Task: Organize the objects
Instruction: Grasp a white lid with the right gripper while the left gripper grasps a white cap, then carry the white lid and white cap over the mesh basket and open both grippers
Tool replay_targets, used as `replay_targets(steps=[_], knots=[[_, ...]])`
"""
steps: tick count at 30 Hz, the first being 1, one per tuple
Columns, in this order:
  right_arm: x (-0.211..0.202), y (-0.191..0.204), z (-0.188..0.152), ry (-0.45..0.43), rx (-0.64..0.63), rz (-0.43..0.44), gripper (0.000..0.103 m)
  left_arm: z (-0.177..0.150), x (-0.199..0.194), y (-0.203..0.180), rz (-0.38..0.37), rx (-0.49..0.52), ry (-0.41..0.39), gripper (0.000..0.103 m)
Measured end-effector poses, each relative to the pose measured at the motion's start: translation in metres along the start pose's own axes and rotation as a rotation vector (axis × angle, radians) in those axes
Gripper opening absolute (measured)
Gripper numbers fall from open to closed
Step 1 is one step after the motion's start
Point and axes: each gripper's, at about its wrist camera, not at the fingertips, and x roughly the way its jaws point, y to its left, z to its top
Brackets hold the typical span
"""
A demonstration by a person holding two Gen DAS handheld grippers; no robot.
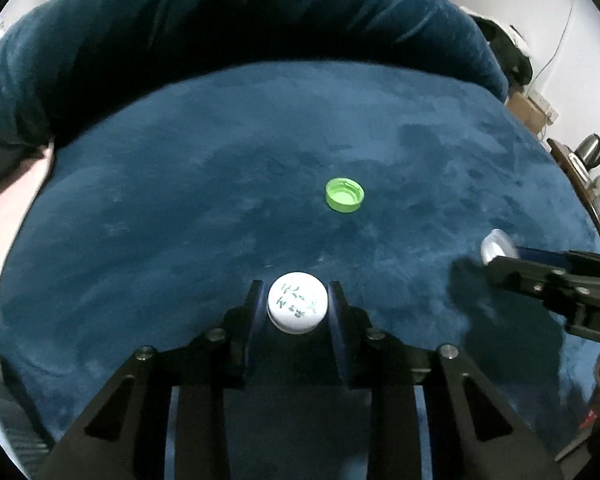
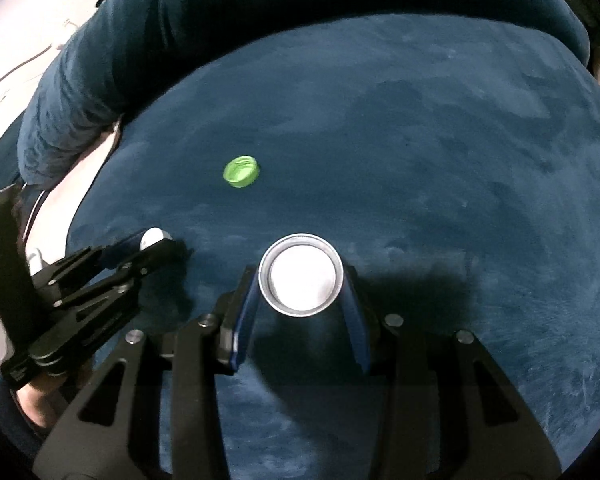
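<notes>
My left gripper [image 1: 297, 294] is shut on a white bottle cap [image 1: 297, 305] with dark scribbled writing on its top, held just above the blue velvet seat [image 1: 180, 208]. My right gripper [image 2: 300, 276] is shut on a silver-rimmed round lid [image 2: 301, 275] with a white inside, facing the camera. A green bottle cap [image 1: 344, 195] lies open side up on the seat, ahead of both grippers. From the right wrist view the green cap [image 2: 241, 171] is up and to the left, and the left gripper [image 2: 152, 246] shows at the left with the white cap [image 2: 152, 237] in it.
The seat is a round blue velvet cushion with a padded backrest [image 1: 240, 20] curving behind it. A person's hand [image 2: 32, 400] holds the left gripper's handle. At the right beyond the seat stand cardboard boxes [image 1: 530, 110] and a kettle [image 1: 590, 152].
</notes>
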Motion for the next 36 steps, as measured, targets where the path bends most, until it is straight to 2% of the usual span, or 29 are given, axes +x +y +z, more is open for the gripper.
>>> replay_targets(steps=[5, 12, 20, 23, 25, 29, 33, 34, 35, 36], knots=[[-0.006, 0.034, -0.003, -0.011, -0.052, 0.033, 0.042, -0.01, -0.053, 0.035, 0.025, -0.072, -0.058, 0.031], [-0.013, 0.1, -0.017, -0.004, -0.178, 0.121, 0.042, -0.044, -0.134, 0.107, 0.035, -0.243, -0.137, 0.031], [-0.017, 0.216, -0.052, 0.032, -0.383, 0.274, 0.042, -0.104, -0.213, 0.211, 0.16, -0.427, -0.185, 0.031], [-0.01, 0.263, -0.069, 0.059, -0.435, 0.343, 0.042, -0.13, -0.232, 0.249, 0.207, -0.498, -0.189, 0.031], [-0.005, 0.291, -0.08, 0.08, -0.468, 0.374, 0.042, -0.148, -0.241, 0.27, 0.212, -0.544, -0.189, 0.031], [0.005, 0.336, -0.099, 0.113, -0.526, 0.417, 0.042, -0.173, -0.252, 0.294, 0.178, -0.64, -0.216, 0.031], [0.007, 0.354, -0.103, 0.132, -0.526, 0.464, 0.042, -0.174, -0.251, 0.294, 0.164, -0.64, -0.227, 0.031], [0.007, 0.354, -0.101, 0.136, -0.518, 0.469, 0.043, -0.173, -0.25, 0.293, 0.164, -0.633, -0.221, 0.038], [0.006, 0.353, -0.099, 0.135, -0.509, 0.469, 0.043, -0.172, -0.248, 0.293, 0.172, -0.623, -0.214, 0.055], [0.005, 0.35, -0.097, 0.13, -0.501, 0.471, 0.048, -0.171, -0.248, 0.291, 0.188, -0.61, -0.211, 0.065]])
